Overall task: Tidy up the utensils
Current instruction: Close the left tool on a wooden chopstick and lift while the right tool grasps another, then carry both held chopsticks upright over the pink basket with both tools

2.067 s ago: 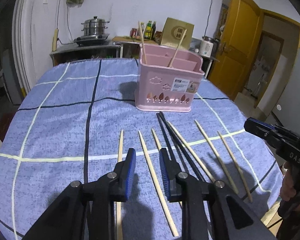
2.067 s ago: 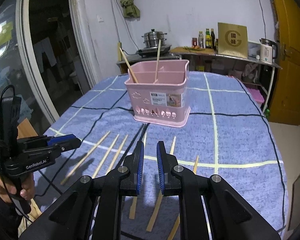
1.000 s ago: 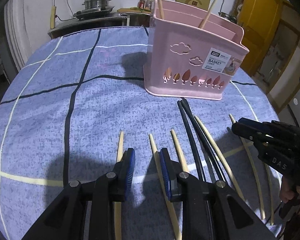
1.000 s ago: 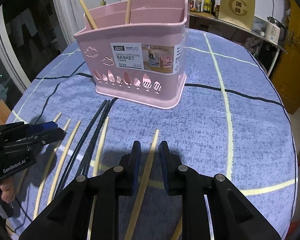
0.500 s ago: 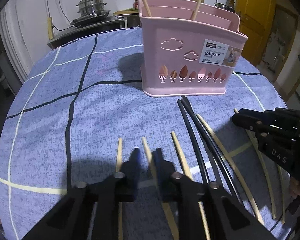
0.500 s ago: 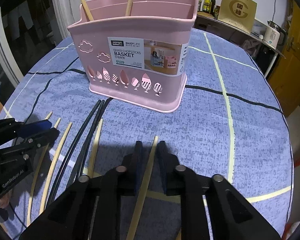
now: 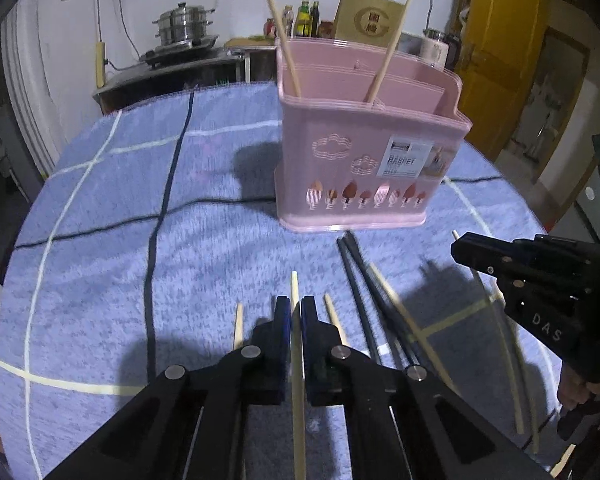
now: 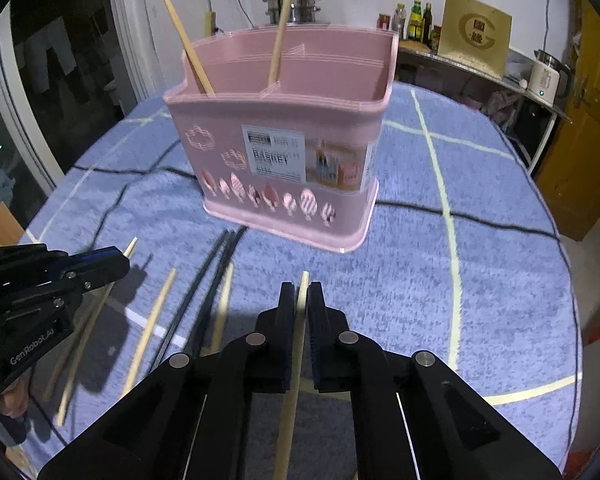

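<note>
A pink divided basket [image 7: 364, 160] [image 8: 284, 152] stands on the blue cloth with two wooden chopsticks [image 7: 280, 32] upright in it. My left gripper [image 7: 295, 306] is closing its last bit onto a wooden chopstick [image 7: 296, 360], pads pressing, its tip raised off the cloth. My right gripper [image 8: 301, 292] does the same on another wooden chopstick [image 8: 296, 352]. Black chopsticks [image 7: 360, 280] [image 8: 216, 272] and several wooden ones [image 7: 334, 316] [image 8: 156, 320] lie between the two grippers. Each gripper also shows in the other's view: the right gripper [image 7: 460, 248] and the left gripper [image 8: 120, 264].
The blue checked cloth [image 7: 100, 240] covers a round table whose edge curves close on both sides. Behind stands a counter with a steamer pot [image 7: 184, 28], bottles [image 8: 416, 20], a gold box [image 8: 476, 32] and a kettle [image 8: 544, 76]. A yellow door [image 7: 496, 52] is at the right.
Both grippers have gone from open around a wooden chopstick to shut on it. Both have risen from the cloth with their chopsticks, and the basket looks farther off.
</note>
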